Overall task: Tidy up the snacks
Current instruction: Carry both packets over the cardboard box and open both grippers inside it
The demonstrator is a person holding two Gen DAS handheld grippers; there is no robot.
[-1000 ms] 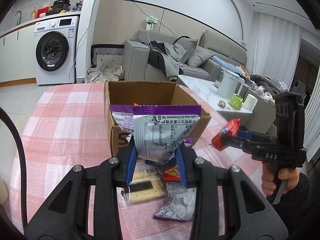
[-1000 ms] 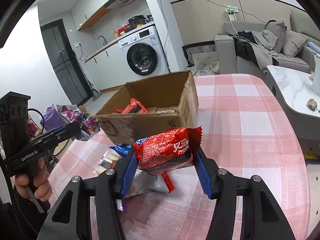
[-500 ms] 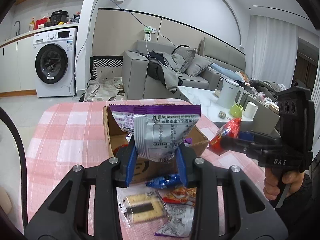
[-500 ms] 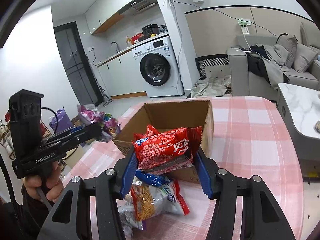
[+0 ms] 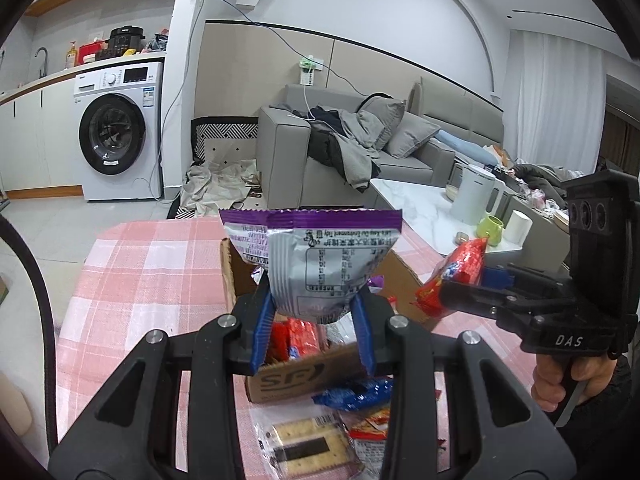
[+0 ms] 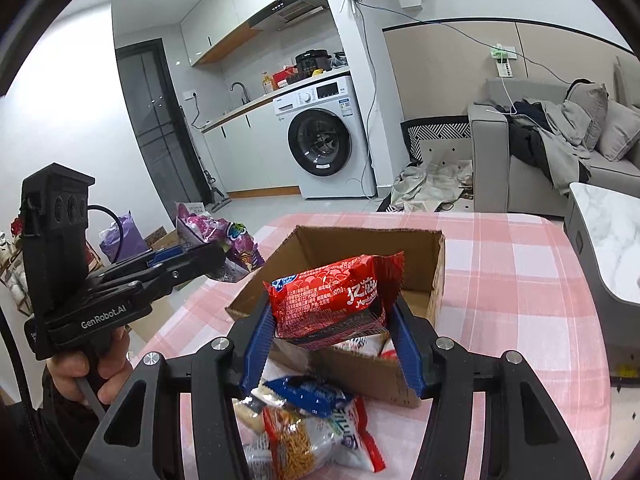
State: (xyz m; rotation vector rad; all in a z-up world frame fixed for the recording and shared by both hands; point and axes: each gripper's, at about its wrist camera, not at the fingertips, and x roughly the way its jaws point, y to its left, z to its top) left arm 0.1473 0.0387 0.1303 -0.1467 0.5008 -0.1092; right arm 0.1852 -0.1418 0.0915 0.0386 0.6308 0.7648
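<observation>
My left gripper [image 5: 314, 330] is shut on a silver packet with a purple top [image 5: 320, 264], held upright above the near edge of an open cardboard box [image 5: 292, 376]. My right gripper [image 6: 330, 344] is shut on a red snack packet [image 6: 332, 300], held over the box [image 6: 436, 276] from its near side. Each gripper shows in the other's view: the right one with the red packet [image 5: 456, 276] at the right, the left one [image 6: 208, 256] with its purple packet at the left. Red packets lie inside the box.
Loose snacks lie on the pink checked tablecloth [image 5: 140, 280] in front of the box: a blue packet [image 5: 352, 396], a cracker pack [image 5: 304, 448] and a noodle snack bag [image 6: 296, 440]. A marble side table [image 5: 420, 208] with a kettle and mug stands to the right.
Both grippers have risen and moved toward the box with their packets. The box now sits lower in both views and its inside shows.
</observation>
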